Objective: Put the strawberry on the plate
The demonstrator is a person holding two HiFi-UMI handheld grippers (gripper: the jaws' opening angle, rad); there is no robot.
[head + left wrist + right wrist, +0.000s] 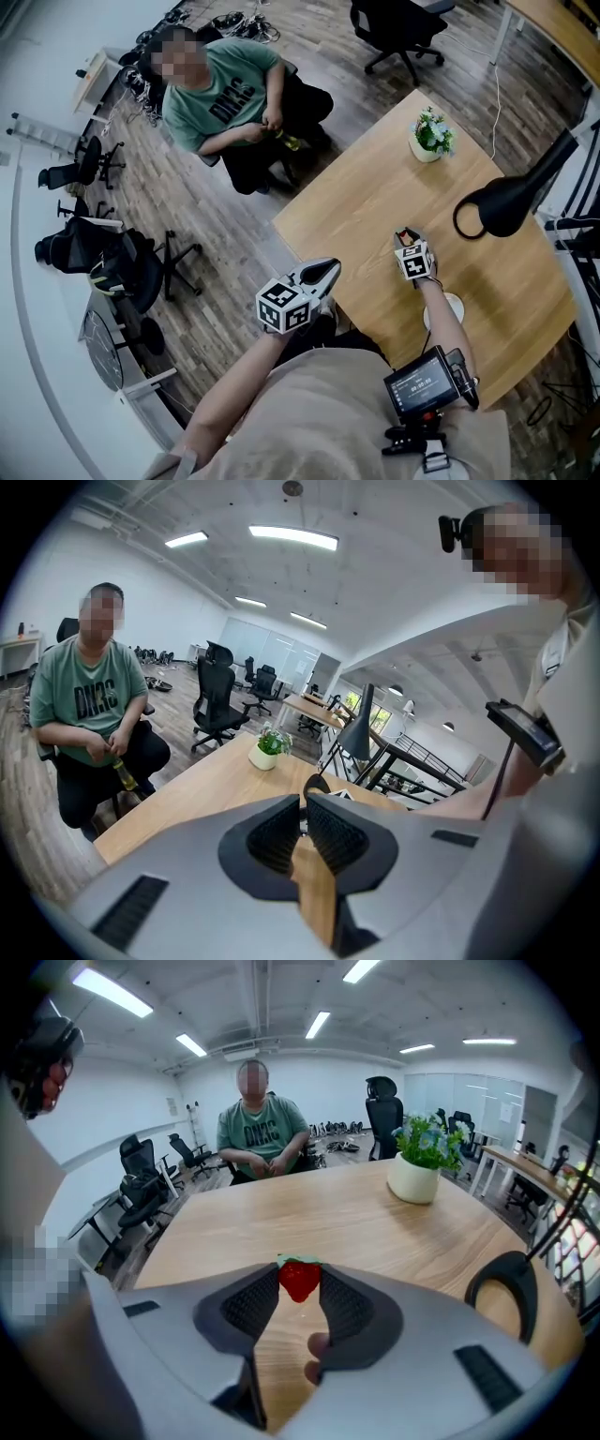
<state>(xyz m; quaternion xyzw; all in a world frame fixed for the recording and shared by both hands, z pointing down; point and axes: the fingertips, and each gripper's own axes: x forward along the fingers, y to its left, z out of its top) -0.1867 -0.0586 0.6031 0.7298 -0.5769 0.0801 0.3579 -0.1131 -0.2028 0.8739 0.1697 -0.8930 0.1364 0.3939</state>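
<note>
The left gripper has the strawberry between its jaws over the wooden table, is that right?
No. The right gripper, not the left, has the strawberry between its jaws over the wooden table, as the right gripper view shows. The left gripper has its jaws together on nothing.

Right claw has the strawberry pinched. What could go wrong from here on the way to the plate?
1. The right claw pinches the strawberry only at its very tips, so it may slip out or bruise in transit.
2. The plate lies back by the person's forearm, outside the right gripper view and partly covered in the head view, so the strawberry could land off the plate.
</note>
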